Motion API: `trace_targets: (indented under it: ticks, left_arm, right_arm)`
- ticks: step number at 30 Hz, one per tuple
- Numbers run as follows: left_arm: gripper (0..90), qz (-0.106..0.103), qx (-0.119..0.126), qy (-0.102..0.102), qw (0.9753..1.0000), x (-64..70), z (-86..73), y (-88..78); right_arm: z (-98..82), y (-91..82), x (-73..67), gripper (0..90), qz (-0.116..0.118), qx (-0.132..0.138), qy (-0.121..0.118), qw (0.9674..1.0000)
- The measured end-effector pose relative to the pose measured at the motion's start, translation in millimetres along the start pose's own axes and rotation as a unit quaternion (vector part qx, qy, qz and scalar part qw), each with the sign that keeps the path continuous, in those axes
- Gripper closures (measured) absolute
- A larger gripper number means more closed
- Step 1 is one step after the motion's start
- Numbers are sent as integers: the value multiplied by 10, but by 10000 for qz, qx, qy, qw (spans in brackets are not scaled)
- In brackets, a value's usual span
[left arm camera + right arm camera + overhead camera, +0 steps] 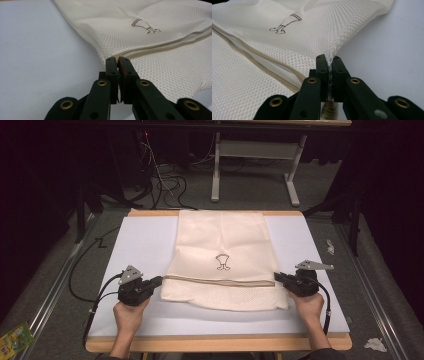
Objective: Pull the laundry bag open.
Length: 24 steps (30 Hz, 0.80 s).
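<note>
Black jaws at lower left and lower right of the high view: left gripper (159, 281) and right gripper (278, 277) each pinched tight on a side edge of the cream mesh laundry bag (222, 247), both at the ends of its zip line (220, 280). Bag lies flat between them on the white bench (135, 240), long axis running up the frame, away from the hands (129, 316). Neither hand nearer. Bag looks empty, zip closed. Small printed motif (223, 262) above the zip.
</note>
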State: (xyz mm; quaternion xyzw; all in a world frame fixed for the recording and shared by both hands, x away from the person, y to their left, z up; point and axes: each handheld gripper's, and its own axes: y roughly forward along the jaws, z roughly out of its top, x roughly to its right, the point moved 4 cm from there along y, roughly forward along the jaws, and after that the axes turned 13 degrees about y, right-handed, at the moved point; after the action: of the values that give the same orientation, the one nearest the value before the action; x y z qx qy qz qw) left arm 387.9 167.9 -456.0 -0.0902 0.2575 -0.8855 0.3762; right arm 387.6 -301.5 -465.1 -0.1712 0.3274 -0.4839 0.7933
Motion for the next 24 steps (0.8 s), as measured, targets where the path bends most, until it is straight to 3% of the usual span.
trace_targets:
  ticks: [5, 16, 24]
  left_arm:
    - [869, 90, -105, 79, 9999, 18, -41, 42]
    - [864, 63, -290, 156, 9994, 41, -113, 71]
    - [862, 46, -314, 195, 9993, 73, -139, 80]
  right_arm:
    - [-58, 55, 4, 870, -52, -76, -38, 10000]
    - [-115, 112, 4, 838, -127, -239, -65, 9996]
    - [-148, 150, 14, 758, -281, -457, -161, 9984]
